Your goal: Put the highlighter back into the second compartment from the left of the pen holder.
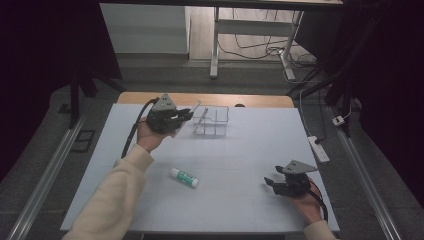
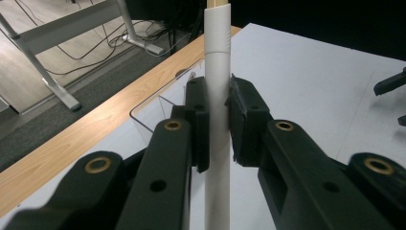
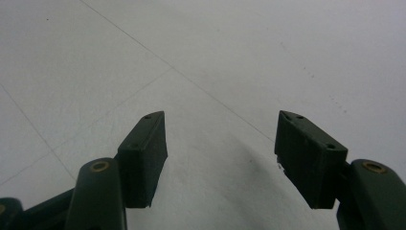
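1. Carrying is the step in hand, as I judge it: the left gripper (image 1: 186, 116) has its jaws pinched on a slim white plastic pen-like stick (image 2: 217, 124), and in the left gripper view both black pads (image 2: 200, 125) press its sides, with the stick running up past them to a capped end.

2. Seen from the high view, that stick (image 1: 193, 109) juts from the gripper toward a clear plastic box with inner dividers (image 1: 214, 121), which stands at the far side of the white table sheet (image 1: 250, 150). The stick's tip looks just beside the box's near-left rim; whether it touches the rim I cannot tell.

3. The right gripper (image 1: 270, 183) rests low at the near right of the sheet, well apart from the box. Its jaws stand spread with nothing between them, and the right gripper view looks along them (image 3: 220, 160) at bare sheet.

4. A short white glue-stick-like tube with a green label (image 1: 183, 177) lies on its side in the middle of the sheet, untouched, between the two hands.

5. The next move likely calls for bringing the stick over one compartment, tipping it so its lower end clears the rim, then spreading the jaws. The thin clear wall is hard to see and the box is light, so a knock could shift it.
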A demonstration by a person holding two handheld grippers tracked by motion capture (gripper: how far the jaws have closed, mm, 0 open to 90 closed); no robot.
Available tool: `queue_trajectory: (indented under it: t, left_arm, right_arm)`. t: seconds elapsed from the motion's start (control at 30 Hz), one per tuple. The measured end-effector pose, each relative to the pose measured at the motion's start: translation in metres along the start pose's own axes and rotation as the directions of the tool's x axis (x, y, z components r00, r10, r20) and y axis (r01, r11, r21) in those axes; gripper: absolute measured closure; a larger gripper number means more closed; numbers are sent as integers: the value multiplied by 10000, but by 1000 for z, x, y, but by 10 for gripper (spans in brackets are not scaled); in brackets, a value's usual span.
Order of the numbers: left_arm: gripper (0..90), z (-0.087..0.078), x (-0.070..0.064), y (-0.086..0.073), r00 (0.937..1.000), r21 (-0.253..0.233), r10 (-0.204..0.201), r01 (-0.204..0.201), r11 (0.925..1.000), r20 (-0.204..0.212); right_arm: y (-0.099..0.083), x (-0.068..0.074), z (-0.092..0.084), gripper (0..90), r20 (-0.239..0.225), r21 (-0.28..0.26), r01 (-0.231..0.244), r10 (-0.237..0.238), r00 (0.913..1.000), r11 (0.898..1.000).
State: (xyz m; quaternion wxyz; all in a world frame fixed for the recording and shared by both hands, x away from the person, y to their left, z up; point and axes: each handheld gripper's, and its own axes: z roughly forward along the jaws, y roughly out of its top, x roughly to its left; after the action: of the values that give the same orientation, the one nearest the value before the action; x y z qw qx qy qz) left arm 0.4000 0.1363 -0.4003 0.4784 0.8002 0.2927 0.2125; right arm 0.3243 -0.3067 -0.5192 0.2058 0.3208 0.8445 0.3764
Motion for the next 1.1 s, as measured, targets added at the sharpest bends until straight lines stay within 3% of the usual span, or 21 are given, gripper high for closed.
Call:
queue_trajectory:
  t: [1.1]
  left_arm:
    - [790,47,10,27,9995,-415,-294,290,9987,-87]
  right_arm:
    - [-1,-1,2,352,-30,15,-27,27,10000,10000]
